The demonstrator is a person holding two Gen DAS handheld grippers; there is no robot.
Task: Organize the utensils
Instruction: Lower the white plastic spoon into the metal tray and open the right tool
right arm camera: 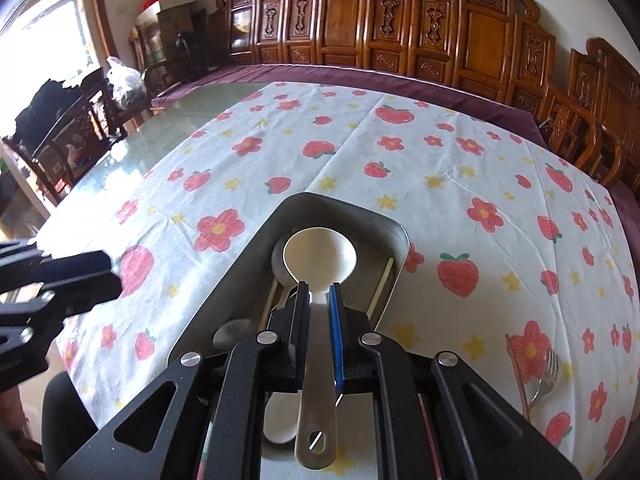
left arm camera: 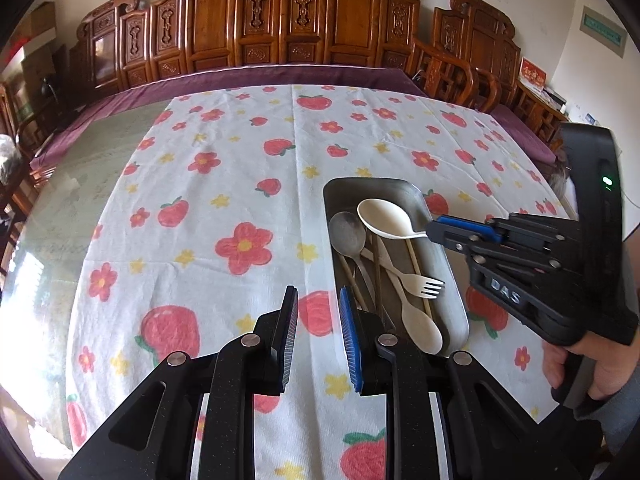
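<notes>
Metal tray [left arm camera: 440, 240]: on the flowered tablecloth [left arm camera: 224, 168], its near end cut off by the left gripper [left arm camera: 318, 308] in the left view and by the right gripper [right arm camera: 319, 300] in the right view.

Contents, left view: grey metal spoon [left arm camera: 347, 234], pale plastic fork [left arm camera: 416, 280], a second pale spoon [left arm camera: 422, 328] with its bowl toward the near end, and thin chopsticks [left arm camera: 418, 268]. They overlap, so the chopstick count is hard to make out. In the right view most of this pile is hidden under the gripper.

White ladle [left arm camera: 384, 216]: held above the tray, bowl over the far end. The right gripper's fingers are clamped on its handle. The handle's end hole shows only in the right view [right arm camera: 316, 440].

Left gripper: jaws apart with nothing between them, over the cloth just beside the tray's left wall.

Right view only: a metal fork [right arm camera: 546, 376] and a brown stick [right arm camera: 518, 376] on the cloth, well apart from the tray, partly cut off by the picture's lower right edge.

Left view only: the person's hand [left arm camera: 580, 368] around the right gripper's grip.
</notes>
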